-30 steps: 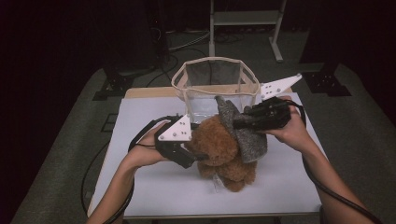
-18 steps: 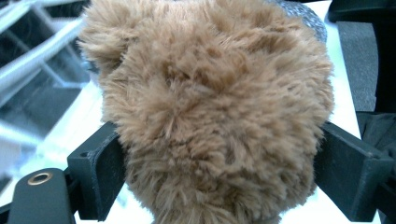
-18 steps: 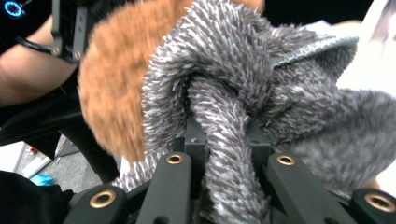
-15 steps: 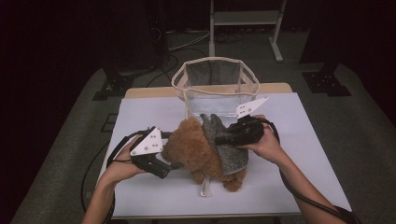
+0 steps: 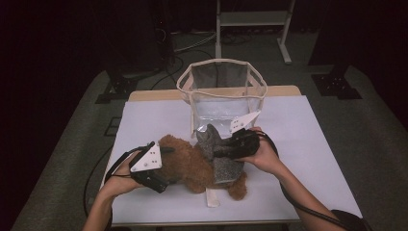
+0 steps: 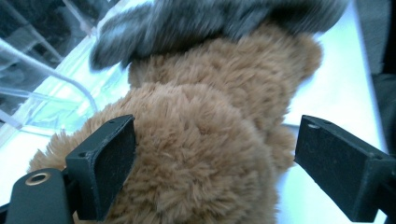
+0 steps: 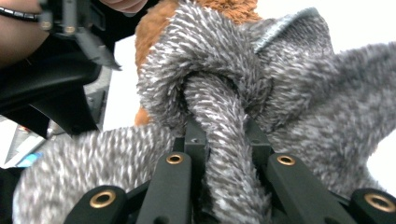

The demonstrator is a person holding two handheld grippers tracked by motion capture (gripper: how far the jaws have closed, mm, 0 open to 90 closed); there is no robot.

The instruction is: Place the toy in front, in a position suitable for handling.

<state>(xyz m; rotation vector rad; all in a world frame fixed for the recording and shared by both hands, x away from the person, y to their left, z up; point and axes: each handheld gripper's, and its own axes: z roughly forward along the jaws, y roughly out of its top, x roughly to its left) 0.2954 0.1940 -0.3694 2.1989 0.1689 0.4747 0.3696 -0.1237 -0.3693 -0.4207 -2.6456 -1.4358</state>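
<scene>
A brown plush toy [image 5: 192, 166] is seen lying on its side on the white counter [image 5: 308, 139], just below the counter's centre in the high view, with a grey knitted scarf [image 5: 216, 154] knotted around it. The left claw [image 5: 161, 168] is held at the toy's 9 o'clock end; in the left gripper view its 2 black jaws are spread wide on either side of the brown fur [image 6: 201, 154], the left pad [image 6: 105, 163] being brushed by fur while the right pad [image 6: 341, 163] is kept clear of it, so nothing is gripped. Those jaws have just been opening, with the toy between them. The right claw [image 5: 219, 153] is brought in from the toy's 3 o'clock side, and in the right gripper view [image 7: 219, 140] its jaws are closed tightly on a strand of the grey scarf [image 7: 219, 121] just below the knot. A clear bag with a beige rim [image 5: 221, 89] is stood upright at 12 o'clock from the toy, near it but apart. A white tag [image 5: 211, 197] is seen projecting from under the toy at 6 o'clock. Both forearms are entered from the bottom edge of the high view.
</scene>
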